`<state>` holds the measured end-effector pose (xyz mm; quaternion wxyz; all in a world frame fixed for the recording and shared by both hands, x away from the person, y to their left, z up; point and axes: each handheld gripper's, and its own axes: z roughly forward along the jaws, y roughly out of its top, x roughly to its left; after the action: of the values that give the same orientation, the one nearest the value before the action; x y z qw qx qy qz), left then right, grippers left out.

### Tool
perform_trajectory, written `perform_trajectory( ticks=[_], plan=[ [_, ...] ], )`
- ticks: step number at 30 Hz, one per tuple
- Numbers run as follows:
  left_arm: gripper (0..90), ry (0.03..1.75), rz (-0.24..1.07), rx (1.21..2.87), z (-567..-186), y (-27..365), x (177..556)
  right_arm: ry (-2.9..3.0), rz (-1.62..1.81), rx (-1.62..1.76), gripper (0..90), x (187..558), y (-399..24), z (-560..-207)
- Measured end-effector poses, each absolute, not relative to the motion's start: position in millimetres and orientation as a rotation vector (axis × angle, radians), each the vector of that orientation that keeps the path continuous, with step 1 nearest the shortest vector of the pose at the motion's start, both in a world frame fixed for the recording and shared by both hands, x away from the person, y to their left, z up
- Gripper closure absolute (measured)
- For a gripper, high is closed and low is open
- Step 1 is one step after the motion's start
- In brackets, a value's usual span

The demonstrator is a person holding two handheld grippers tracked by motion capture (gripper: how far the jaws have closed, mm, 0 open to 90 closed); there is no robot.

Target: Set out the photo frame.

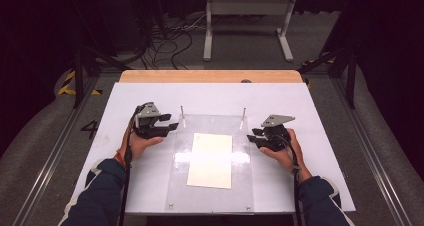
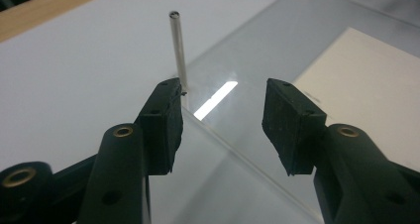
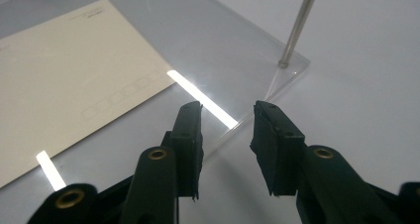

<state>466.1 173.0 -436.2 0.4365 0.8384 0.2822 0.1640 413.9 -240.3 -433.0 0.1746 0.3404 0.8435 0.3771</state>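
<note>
Nearest, at the bottom of the high view, two dark sleeves reach forward over the white table, each hand wrapped round a gripper. The left gripper sits off the left edge of a clear acrylic sheet, its jaws pointing right toward the sheet; the right gripper sits at the sheet's right edge, its jaws pointing left. Both wrists rest low, close to the table, palms turned inward toward each other.

The cream paper card lies flat in the middle of the clear sheet, between the two grippers and well clear of either.

From above, the jaws are too small to judge. The left gripper view settles it: the left gripper has its jaws standing about half apart, nothing between the pads, hovering over the sheet's near corner, with a thin metal pin standing upright just beyond the left pad. The card shows at the right there. The right gripper view shows the right gripper parted more narrowly, also holding nothing, poised over the sheet's edge. A second upright pin rises from the sheet's corner, and faint printed boxes show on the card, which the overhead camera cannot resolve.
</note>
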Motion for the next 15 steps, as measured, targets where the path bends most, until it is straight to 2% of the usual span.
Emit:
perform_trajectory(
  ticks=[1,2,9,11,15],
  plan=[
    [50.6,0.714,0.367,2.095,-437,170,472,2.399,1.064,0.957,63.2,410,-240,-434],
    [48.7,0.734,0.363,2.082,-438,168,477,2.408,1.065,0.955,62.8,407,-239,-434],
    [50.0,0.722,0.348,2.051,-434,158,505,2.456,1.058,0.927,60.5,387,-239,-439],
    [52.1,0.713,0.321,2.013,-432,157,512,2.455,1.061,0.924,60.3,382,-242,-439],
    [67.0,0.69,0.32,2.024,-434,152,523,2.458,1.067,0.927,60.0,372,-250,-440]
  ],
)
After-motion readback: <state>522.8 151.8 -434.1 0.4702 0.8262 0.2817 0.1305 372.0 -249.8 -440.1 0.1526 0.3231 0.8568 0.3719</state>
